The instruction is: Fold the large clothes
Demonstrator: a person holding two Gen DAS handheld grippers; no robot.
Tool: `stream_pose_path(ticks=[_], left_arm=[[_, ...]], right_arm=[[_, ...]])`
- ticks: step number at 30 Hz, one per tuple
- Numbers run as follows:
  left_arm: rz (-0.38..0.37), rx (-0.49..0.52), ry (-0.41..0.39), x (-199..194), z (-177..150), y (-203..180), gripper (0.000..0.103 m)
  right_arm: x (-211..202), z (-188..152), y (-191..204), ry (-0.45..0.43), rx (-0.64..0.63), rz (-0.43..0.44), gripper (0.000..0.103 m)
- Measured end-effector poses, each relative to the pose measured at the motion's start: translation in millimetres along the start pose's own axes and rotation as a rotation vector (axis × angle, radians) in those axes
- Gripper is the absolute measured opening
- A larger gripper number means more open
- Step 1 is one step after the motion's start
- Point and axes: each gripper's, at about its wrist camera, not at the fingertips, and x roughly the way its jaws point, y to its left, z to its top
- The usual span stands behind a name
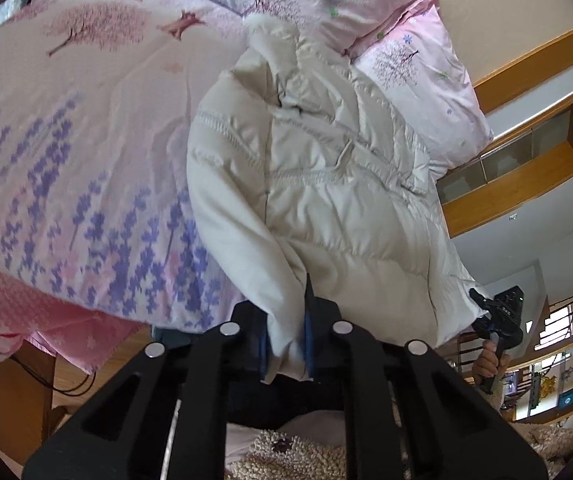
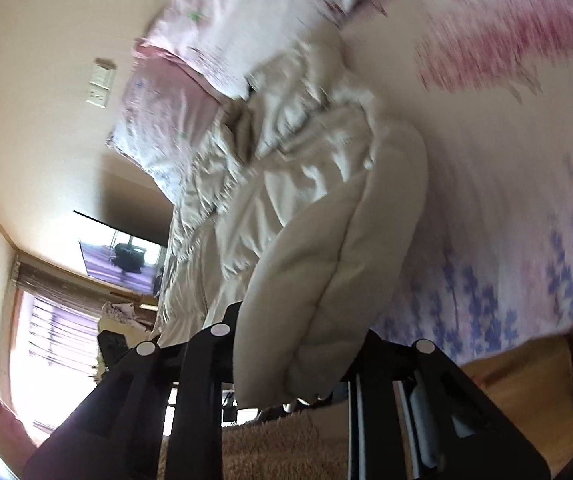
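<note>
Two fisheye views, each from a camera mounted behind a gripper, looking forward along its fingers and down at a bed [image 1: 66, 128]. The left view sits very close to a white jacket [image 1: 326, 184], tilted, with the right gripper [image 1: 494, 316] at 4 o'clock. The right view, blurred, shares the jacket [image 2: 318, 216] and bed [image 2: 506, 168].

Jacket [image 1: 326, 184] lies on the bed quilt [image 1: 66, 128], its collar end toward the pillows [image 1: 418, 64]; near hem hangs off the bed edge, between both grippers' jaws.
</note>
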Motion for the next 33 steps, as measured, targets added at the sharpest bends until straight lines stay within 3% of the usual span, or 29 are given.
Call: stream_pose_path(ticks=[7,15,20,33], left_arm=[[0.015,0.015,-0.085,-12.6,25.6,-11.7,0.011],[0.052,0.124,-0.268,-39.6,81.7,-55.8,0.011],[0.111,0.195,-0.313,-33.3,123.2,-81.9,0.011],[0.14,0.136,-0.337,15.9,247.3,-96.9,0.011]], right_arm=[[-11.3,15.5,51.6,-0.184,-0.159,-0.03,0.017],[-8.7,53.6,111.9,-0.369,-0.313,-0.104,0.017],[3.6,84.9,133.0,-0.414,-0.331,-0.14,0.017],[57.6,177.0,146.4,-0.44,-0.263,-0.18,0.017]])
